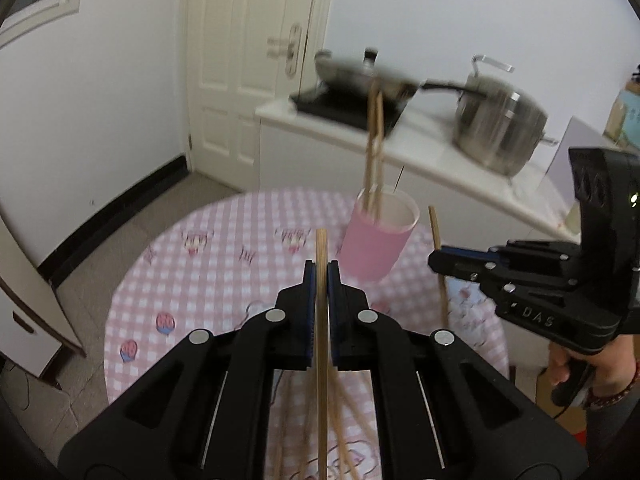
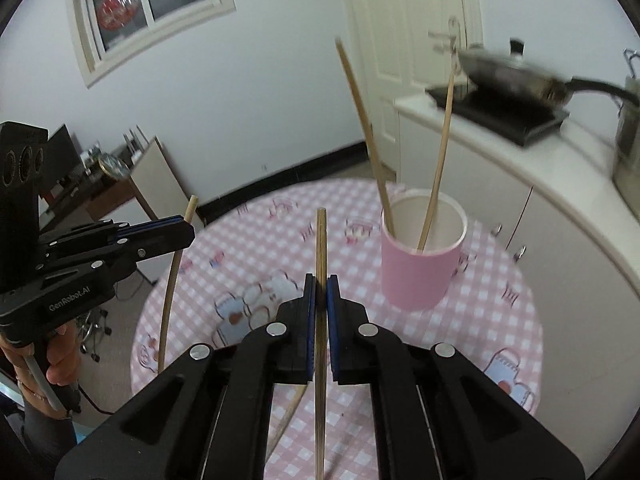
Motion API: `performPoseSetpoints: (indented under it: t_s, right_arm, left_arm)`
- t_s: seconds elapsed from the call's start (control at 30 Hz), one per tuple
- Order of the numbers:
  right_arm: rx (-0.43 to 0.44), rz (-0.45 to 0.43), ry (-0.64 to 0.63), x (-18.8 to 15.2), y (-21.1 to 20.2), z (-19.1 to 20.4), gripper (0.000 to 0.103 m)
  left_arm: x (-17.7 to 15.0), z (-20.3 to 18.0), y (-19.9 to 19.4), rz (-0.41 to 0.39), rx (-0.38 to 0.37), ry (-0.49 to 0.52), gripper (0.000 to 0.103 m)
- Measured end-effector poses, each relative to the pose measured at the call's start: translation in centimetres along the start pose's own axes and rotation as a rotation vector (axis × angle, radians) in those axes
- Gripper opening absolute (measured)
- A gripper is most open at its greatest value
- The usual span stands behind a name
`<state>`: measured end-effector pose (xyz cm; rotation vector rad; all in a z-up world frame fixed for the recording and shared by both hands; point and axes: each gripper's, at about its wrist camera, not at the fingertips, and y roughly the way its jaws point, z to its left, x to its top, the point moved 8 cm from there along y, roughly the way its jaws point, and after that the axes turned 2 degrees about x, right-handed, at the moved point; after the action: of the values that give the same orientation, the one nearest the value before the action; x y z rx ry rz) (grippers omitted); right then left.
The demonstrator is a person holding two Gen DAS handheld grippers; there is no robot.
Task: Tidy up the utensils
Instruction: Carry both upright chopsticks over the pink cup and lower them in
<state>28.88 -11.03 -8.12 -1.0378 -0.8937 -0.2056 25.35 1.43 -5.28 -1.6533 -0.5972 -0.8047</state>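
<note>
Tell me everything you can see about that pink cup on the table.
The pink cup is a plain cylinder with no handle, pink outside and white inside, open at the top; the material could be paper or plastic. It stands upright on the pink checked tablecloth of the round table, towards the counter side. Two wooden chopsticks stand inside, leaning apart against its rim. Neither gripper touches it.

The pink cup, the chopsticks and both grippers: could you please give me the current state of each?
pink cup: upright on the table, two chopsticks leaning inside.
left gripper: shut on a chopstick, held above the table.
right gripper: shut on another chopstick, also lifted.
loose chopsticks: lying on the checked tablecloth under the left gripper.
pan: on the cooktop, lid on.
</note>
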Motion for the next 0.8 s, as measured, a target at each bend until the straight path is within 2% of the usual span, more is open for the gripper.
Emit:
performPoseSetpoints:
  t_s: [0.1,0.3,0.57,0.8]
  right_arm:
    - [0.002,-0.052,-0.006,0.9,-1.8,0.1,0.004]
    - [-0.006,-0.162,-0.011,3.1,-5.3,-0.5,0.004]
    - [-0.056,-0.255,-0.017,6.1,-7.7,-2.5,0.004]
    - [-0.078,-0.334,-0.016,9.0,-9.1,-4.5,0.004]
  left_arm:
    - [1.9,-1.4,-2.0,-0.083,-0.010,-0.001,0.006]
    - [5.2,-3.0,-3.5,-0.235,-0.018,-0.044,0.006]
    - [9.7,-4.2,-2.3,-0.390,-0.014,-0.125,0.006]
    - [13.4,-5.4,0.4,-0.484,0.001,-0.159,0.006]
